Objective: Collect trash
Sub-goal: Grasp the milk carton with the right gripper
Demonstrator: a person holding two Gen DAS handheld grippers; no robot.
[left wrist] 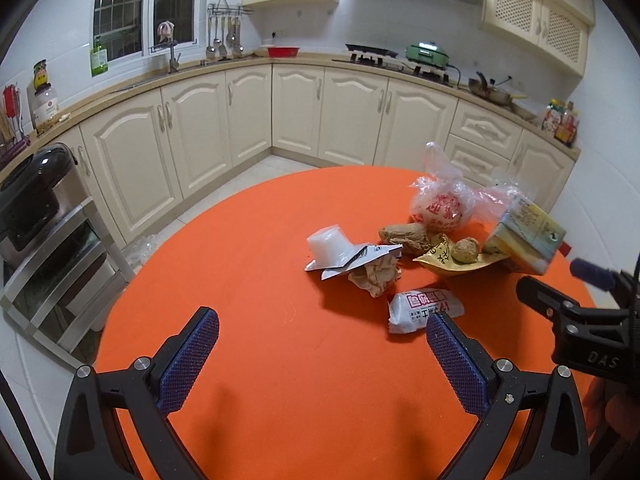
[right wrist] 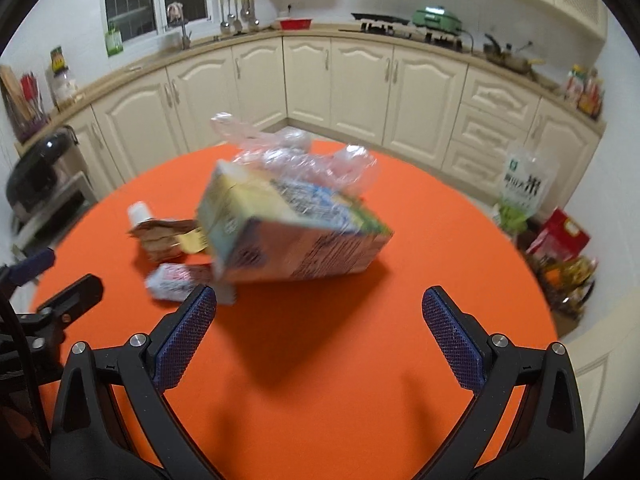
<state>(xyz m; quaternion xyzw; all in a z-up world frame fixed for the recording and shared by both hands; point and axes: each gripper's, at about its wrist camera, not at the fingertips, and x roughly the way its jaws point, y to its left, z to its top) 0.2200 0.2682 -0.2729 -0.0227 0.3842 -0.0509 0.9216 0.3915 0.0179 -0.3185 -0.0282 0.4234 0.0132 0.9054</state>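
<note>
A pile of trash lies on the round orange table point(left wrist: 260, 360). It holds a yellow drink carton point(left wrist: 524, 236), tilted and blurred in the right wrist view point(right wrist: 296, 232), a clear plastic bag with red print point(left wrist: 440, 208), a white plastic cup point(left wrist: 330, 244), crumpled paper point(left wrist: 376, 276), a gold wrapper point(left wrist: 452, 260) and a white snack packet point(left wrist: 424, 310). My left gripper point(left wrist: 320, 344) is open and empty, just short of the packet. My right gripper point(right wrist: 320, 320) is open and empty, just short of the carton; it also shows at the right of the left wrist view point(left wrist: 560, 296).
Cream kitchen cabinets point(left wrist: 320, 120) curve behind the table. A metal rack with a black cooker point(left wrist: 36, 200) stands at the left. Bags of goods point(right wrist: 560, 240) sit on the floor at the table's right. The left gripper shows at the left edge of the right wrist view point(right wrist: 52, 280).
</note>
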